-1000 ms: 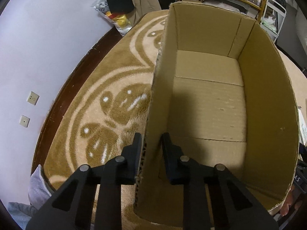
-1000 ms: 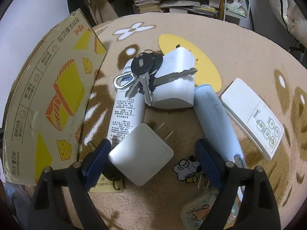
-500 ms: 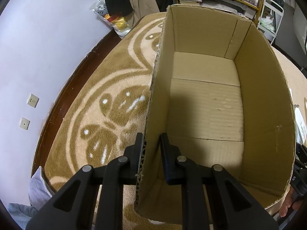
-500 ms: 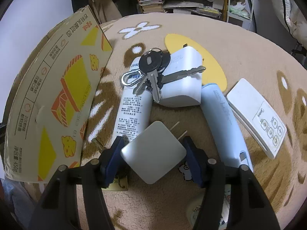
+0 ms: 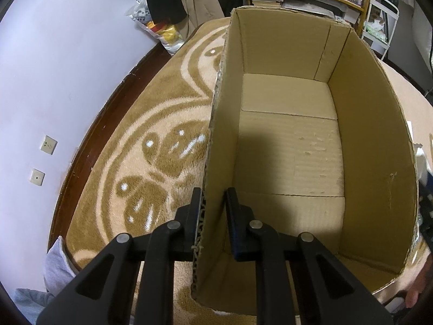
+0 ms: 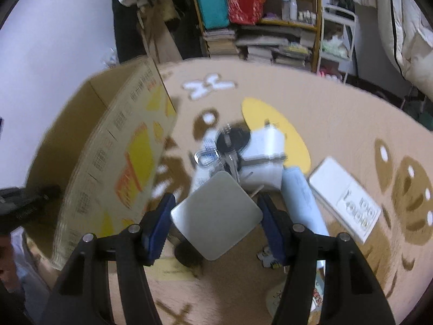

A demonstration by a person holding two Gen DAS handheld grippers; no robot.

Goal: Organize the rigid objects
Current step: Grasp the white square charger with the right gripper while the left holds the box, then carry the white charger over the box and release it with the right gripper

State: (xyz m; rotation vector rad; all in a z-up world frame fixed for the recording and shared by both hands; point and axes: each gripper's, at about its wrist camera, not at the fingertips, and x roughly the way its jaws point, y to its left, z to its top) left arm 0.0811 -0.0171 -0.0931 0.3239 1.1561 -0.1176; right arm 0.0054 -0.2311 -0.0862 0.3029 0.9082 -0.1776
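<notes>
In the left wrist view my left gripper is shut on the left wall of an open cardboard box, one finger outside and one inside; nothing lies on its floor. In the right wrist view my right gripper is shut on a white square plug charger, held above the rug with its shadow underneath. Beyond it lie a bunch of keys on a white block, a white tube, a light blue case and a white remote. The box's printed side stands to the left.
A patterned tan rug covers the surface beside a lilac wall. Shelves with books and bags stand at the back. A small cartoon sticker and a yellow tag lie under the right gripper.
My right gripper closed from open onto the white charger and raised it off the rug; its view is now blurred. The left gripper keeps its hold on the box wall.
</notes>
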